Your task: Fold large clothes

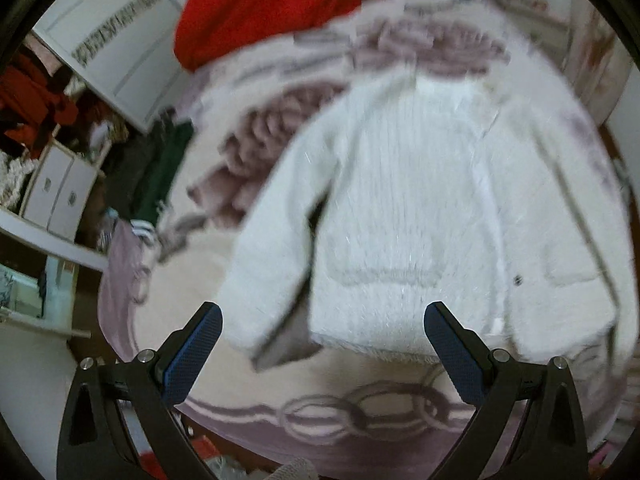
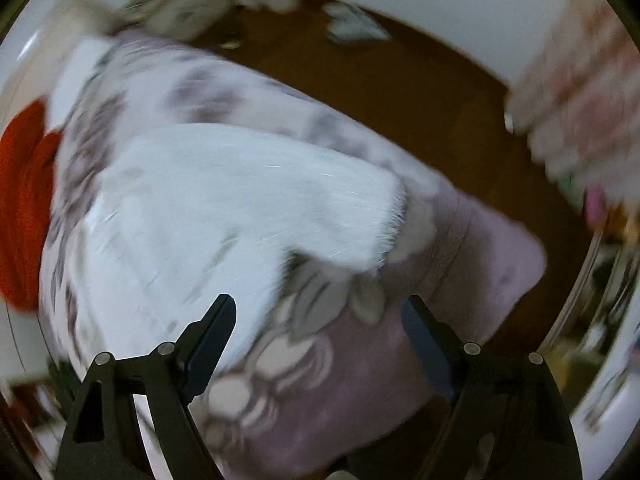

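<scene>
Two tools are seen, both spread wide and holding nothing. To the left of the left tool (image 1: 322, 322), a wardrobe (image 1: 116, 40) and dark hanging clothes (image 1: 160, 168) are passed over. Directly ahead of it, the white fluffy jacket (image 1: 420, 208) is laid flat on the patterned bed cover (image 1: 360, 412), a red garment (image 1: 272, 4) beyond. Ahead and left of the right tool (image 2: 318, 312), a sleeve (image 2: 248, 192) is spread. For a clean fold, hem and sleeve cuff should probably be gripped together, level, once blur settles.

Left tool (image 1: 322, 314), right tool (image 2: 320, 306) agape
</scene>
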`<state>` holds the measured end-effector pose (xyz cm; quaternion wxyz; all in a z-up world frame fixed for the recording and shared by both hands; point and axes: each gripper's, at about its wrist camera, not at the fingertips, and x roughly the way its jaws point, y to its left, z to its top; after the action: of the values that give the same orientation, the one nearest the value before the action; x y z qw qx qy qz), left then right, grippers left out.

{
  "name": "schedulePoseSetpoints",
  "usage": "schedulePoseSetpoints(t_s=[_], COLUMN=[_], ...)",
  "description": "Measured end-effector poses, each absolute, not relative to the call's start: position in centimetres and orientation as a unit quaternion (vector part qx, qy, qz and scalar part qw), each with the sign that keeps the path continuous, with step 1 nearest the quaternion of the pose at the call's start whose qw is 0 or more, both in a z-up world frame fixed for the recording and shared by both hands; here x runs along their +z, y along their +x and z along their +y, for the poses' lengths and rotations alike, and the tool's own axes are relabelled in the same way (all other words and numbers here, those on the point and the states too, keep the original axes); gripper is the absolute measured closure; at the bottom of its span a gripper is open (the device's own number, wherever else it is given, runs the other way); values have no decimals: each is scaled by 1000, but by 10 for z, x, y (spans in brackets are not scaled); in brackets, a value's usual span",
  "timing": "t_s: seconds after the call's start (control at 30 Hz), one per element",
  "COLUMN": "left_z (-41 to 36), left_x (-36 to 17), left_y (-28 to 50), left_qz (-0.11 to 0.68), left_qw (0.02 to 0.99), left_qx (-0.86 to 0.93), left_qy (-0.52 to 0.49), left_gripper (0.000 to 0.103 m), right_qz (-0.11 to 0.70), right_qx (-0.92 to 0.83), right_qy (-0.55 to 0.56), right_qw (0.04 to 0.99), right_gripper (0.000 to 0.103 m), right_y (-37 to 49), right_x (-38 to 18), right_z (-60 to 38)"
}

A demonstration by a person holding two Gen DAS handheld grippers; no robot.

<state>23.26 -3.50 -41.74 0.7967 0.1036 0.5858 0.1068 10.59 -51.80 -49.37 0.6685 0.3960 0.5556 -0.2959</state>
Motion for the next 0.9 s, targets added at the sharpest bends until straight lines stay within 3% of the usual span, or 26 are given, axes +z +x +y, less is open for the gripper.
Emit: schedulePoseSetpoints(t_s=[0.2, 0.37, 0.4, 0.47, 0.5, 0.73, 0.9], left_z=[-53, -67, -69, -75, -75, -57, -27], left_x=[-507, -541, -545, -559, -564, -569, -554], left_y=[247, 267, 270, 278, 280, 288, 282], left_qz=[627, 620, 618, 618, 619, 621, 613], left_qw=[758, 761, 762, 763, 763, 768, 775], left_qx=[120, 120, 118, 113, 110, 109, 131], left_qy=[130, 149, 151, 151, 149, 112, 82], left_gripper=[0, 0, 0, 0, 0, 0, 0], right_qz=[508, 454, 445, 447, 450, 418, 432], right_qx=[-312, -282, -280, -275, -275, -297, -224], right_qy=[538, 606, 605, 596, 591, 546, 439], right_qw=[596, 589, 599, 608, 610, 663, 755], right_gripper=[17, 15, 21, 58, 88, 89, 89], right_y=[92, 101, 104, 114, 117, 133, 234], right_x=[-653, -698, -697, -691, -689, -608, -513], right_z=[-589, -595, -592, -582, -580, -589, -535])
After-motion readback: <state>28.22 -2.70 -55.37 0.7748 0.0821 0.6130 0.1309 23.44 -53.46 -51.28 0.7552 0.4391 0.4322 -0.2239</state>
